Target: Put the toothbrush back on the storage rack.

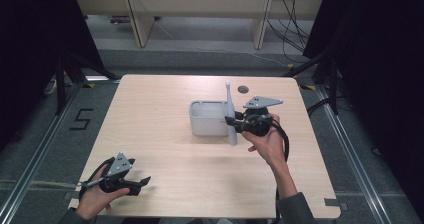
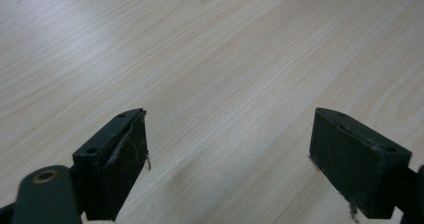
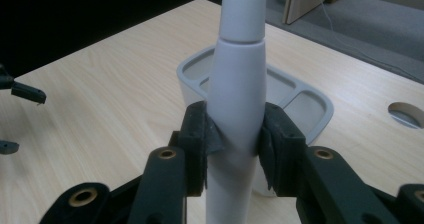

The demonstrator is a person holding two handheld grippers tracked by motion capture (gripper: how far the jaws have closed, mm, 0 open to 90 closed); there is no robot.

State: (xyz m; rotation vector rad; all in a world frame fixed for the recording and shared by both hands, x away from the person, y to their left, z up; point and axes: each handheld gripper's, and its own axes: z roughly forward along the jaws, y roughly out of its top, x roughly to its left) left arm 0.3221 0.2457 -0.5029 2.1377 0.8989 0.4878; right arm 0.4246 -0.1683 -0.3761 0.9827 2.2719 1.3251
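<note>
A white electric toothbrush stands upright in my right gripper, whose jaws are shut on its thick handle just right of a grey holder. The holder is a rounded box with several open compartments on top, sitting mid-table behind the brush. The brush's lower end hangs close above the tabletop beside the holder. My left gripper rests near the front left table edge, jaws wide open over bare wood, nothing between them.
The light wooden table has a round cable hole at the back right. Black curtains flank both sides, and wooden furniture legs and cables stand on the floor beyond the far edge.
</note>
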